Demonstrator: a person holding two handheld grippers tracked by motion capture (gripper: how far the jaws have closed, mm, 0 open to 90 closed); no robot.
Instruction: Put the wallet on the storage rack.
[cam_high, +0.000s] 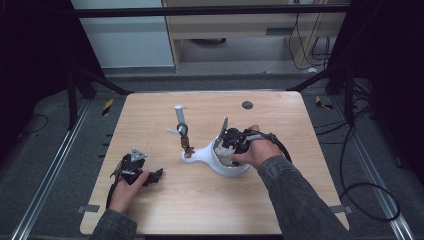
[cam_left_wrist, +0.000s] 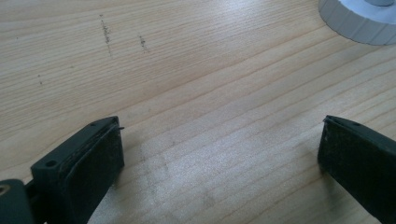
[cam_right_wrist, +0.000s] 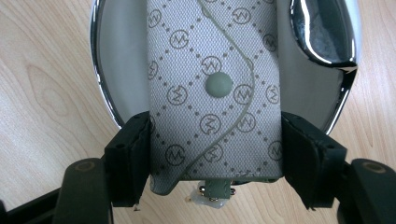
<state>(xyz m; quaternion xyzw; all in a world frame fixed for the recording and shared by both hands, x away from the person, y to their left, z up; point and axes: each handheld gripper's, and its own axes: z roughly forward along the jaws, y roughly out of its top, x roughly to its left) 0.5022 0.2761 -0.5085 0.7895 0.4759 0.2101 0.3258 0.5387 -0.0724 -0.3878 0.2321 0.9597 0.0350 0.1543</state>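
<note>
Monogrammed pouch (cam_right_wrist: 215, 88) between right gripper (cam_right_wrist: 215, 156) pads

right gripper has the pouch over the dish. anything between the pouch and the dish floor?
Nothing visible. The right gripper is shut on the patterned pouch, which hangs over the white dish. The dish floor showing on either side of the pouch is bare; the part directly under the pouch is hidden.

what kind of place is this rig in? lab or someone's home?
Most likely a lab or recording workspace, not a home: a bare wooden table stands inside a black metal frame, cables trail over grey carpet, and hazard-striped tape marks the floor.
</note>
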